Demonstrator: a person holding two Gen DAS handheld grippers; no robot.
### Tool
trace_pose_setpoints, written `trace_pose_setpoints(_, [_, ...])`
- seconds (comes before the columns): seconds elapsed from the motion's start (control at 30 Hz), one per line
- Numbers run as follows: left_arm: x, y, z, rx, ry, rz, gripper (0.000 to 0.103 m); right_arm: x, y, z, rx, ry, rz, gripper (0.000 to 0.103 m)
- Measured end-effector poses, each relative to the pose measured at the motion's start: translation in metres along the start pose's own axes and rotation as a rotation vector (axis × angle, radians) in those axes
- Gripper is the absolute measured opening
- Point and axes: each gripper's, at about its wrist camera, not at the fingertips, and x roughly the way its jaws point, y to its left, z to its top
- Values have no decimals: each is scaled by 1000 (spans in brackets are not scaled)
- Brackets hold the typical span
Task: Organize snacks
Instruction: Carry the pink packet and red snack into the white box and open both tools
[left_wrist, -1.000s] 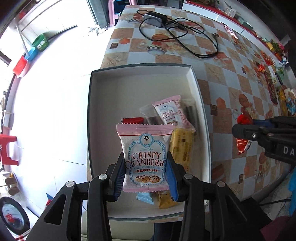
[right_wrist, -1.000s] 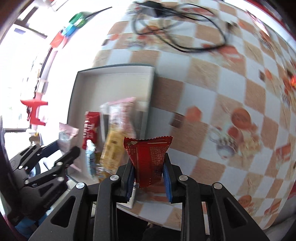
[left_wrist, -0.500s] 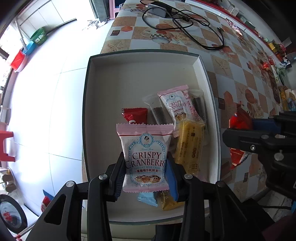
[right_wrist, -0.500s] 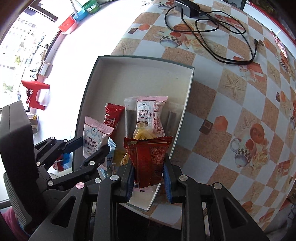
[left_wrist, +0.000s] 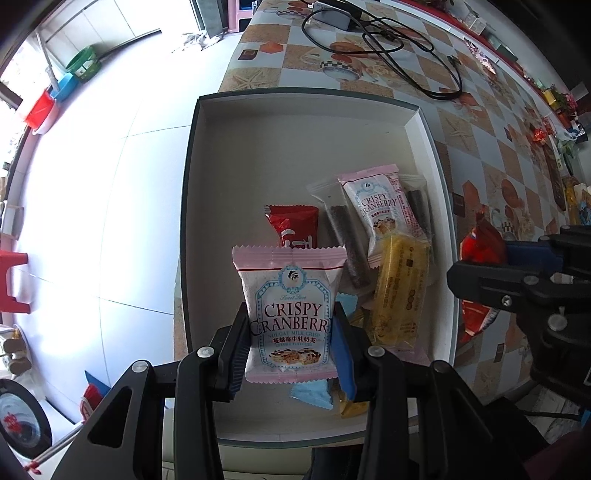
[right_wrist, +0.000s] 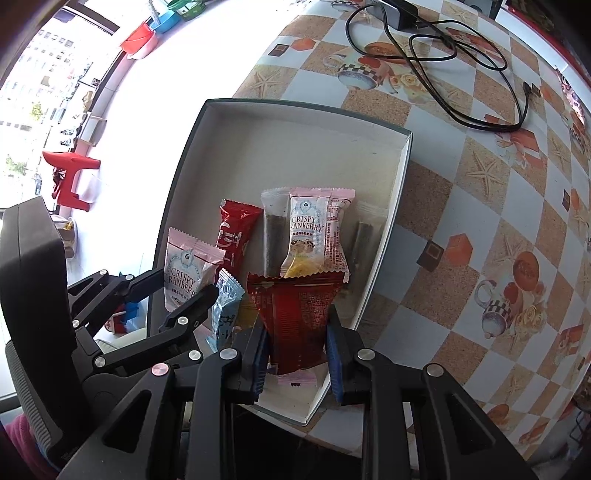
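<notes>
My left gripper (left_wrist: 291, 347) is shut on a pink Crispy Cranberry packet (left_wrist: 290, 314) and holds it above the near left part of the white box (left_wrist: 295, 147). My right gripper (right_wrist: 297, 354) is shut on a red foil packet (right_wrist: 295, 317) over the box's near right corner (right_wrist: 391, 229). Inside the box lie another pink cranberry packet (left_wrist: 384, 206), a red packet (left_wrist: 293, 229), a yellow bar (left_wrist: 400, 291), dark bars in clear wrap (left_wrist: 347, 240) and a blue packet (left_wrist: 310, 393). The right gripper shows in the left wrist view (left_wrist: 491, 266); the left gripper shows in the right wrist view (right_wrist: 184, 291).
The box sits at the near left corner of a table with a checkered cloth (right_wrist: 480, 221). A black cable and adapter (right_wrist: 443, 44) lie at the far side. More snacks (left_wrist: 569, 199) lie along the right edge. White floor (left_wrist: 92, 184) lies to the left.
The right gripper has moved left with the red packet, from over the table to over the box. The left gripper has stayed over the box with its packet.
</notes>
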Motion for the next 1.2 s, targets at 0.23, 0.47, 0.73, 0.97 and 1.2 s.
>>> trace_pose_setpoints(0.23, [1,0,0,6,4,0,44,2,0,-1,0,4,-2,29])
trace_pose_setpoints(0.47, [4,-2,0,7,14,3,44,7,-2,-2,12,9,1,29])
trace_pose_setpoints(0.73, [11,2,3,-2,29,13,44,12,0,4,5,8,-15,29])
trace_pose_setpoints(0.97, [25,8,16,-27,48,17,44,21,-6,27,44,1,-16,29])
trace_pose_setpoints(1.2, [28,13,28,-44,41,27,45,26,-10,49,52,-14,-41,29])
